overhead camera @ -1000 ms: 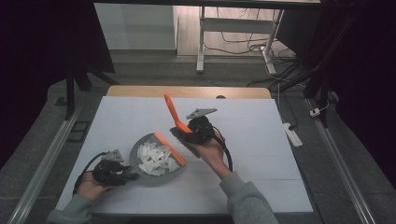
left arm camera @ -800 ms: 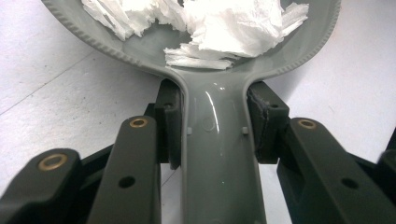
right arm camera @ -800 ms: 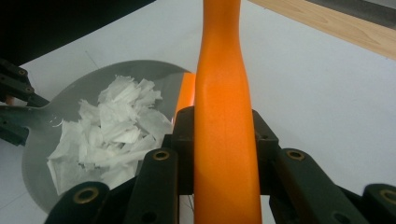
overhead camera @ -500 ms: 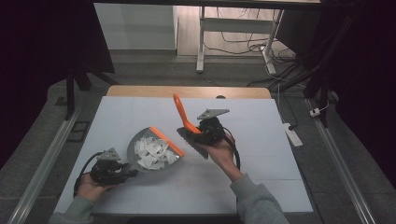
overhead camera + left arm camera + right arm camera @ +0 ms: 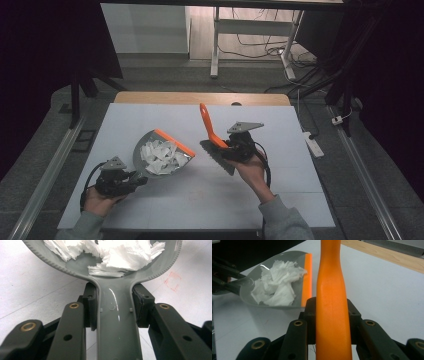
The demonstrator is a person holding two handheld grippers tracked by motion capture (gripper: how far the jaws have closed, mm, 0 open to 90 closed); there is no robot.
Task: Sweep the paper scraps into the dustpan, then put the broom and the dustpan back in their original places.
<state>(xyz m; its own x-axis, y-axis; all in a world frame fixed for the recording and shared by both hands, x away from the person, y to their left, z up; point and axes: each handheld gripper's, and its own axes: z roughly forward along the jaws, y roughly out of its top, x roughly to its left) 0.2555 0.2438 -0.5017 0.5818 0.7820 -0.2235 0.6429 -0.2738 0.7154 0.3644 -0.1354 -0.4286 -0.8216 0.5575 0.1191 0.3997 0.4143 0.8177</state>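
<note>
On the white table (image 5: 150,115), the grey dustpan (image 5: 159,156) sits left of centre, its orange lip (image 5: 175,141) facing 2 o'clock and its handle running back toward 7 o'clock. The left gripper (image 5: 131,179) is clamped on that handle; in the left gripper view both black jaws press flat against the sides of the handle neck (image 5: 116,315), just behind the pan's ribbed rim. This grip probably serves to steady the pan and keep the load from sliding out.

Crumpled white paper scraps (image 5: 159,154) lie heaped inside the pan, well behind the lip. No loose scraps are visible on the table around it.

The right gripper (image 5: 227,146) is closed on the orange brush handle (image 5: 332,302), jaws tight on both sides. In the high view the handle (image 5: 209,125) rises toward 12 o'clock and the dark bristle head (image 5: 220,162) hangs toward 6 o'clock. The brush is apart from the pan, off its lip at 3 o'clock, and the bristles appear to be at or just above the surface; contact cannot be confirmed.

With the paper collected, sweeping appears complete.

A faint red square mark (image 5: 173,281) is printed on the table beside the pan.
</note>
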